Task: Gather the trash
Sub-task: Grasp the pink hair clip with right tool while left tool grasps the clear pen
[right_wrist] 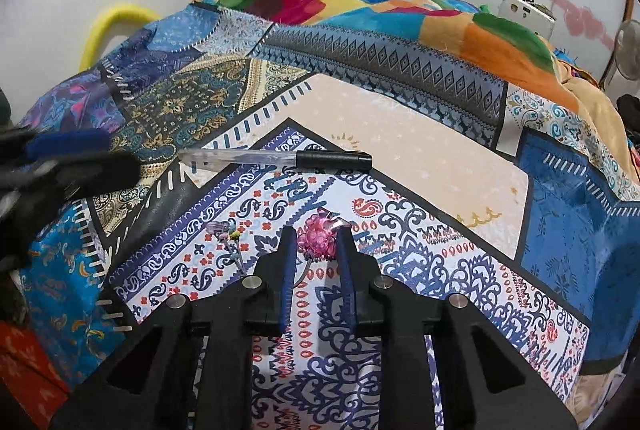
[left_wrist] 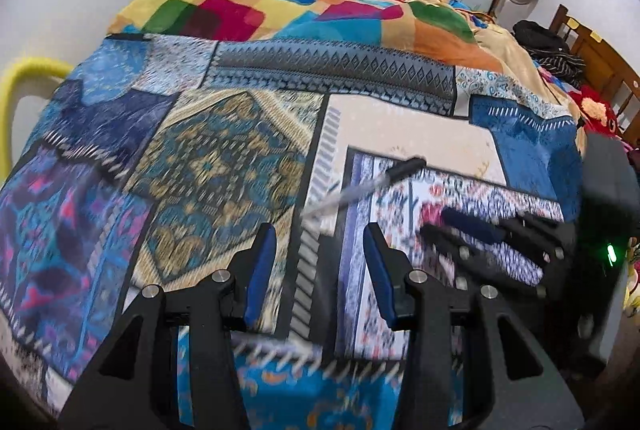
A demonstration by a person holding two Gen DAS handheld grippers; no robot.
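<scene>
On the bedspread (right_wrist: 448, 166): pen (right_wrist: 276, 159) lying crosswise, cap end to the right. Nearer the camera, wrapper (right_wrist: 318, 236) between the right gripper's (right_wrist: 318, 244) 2 fingers; hairpin (right_wrist: 228, 236) just left of it. Left gripper (left_wrist: 320, 242) left of the pen. Blanket (right_wrist: 360, 2) heaped behind.

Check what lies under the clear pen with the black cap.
The pen lies flat on the patchwork bedsheet, across its cream and blue-patterned patches. Nothing else shows beneath it; whatever the sheet covers is hidden.

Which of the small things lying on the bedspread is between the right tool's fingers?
The pink shiny wrapper, between the right gripper tips. The pen lies farther off, untouched.
</scene>
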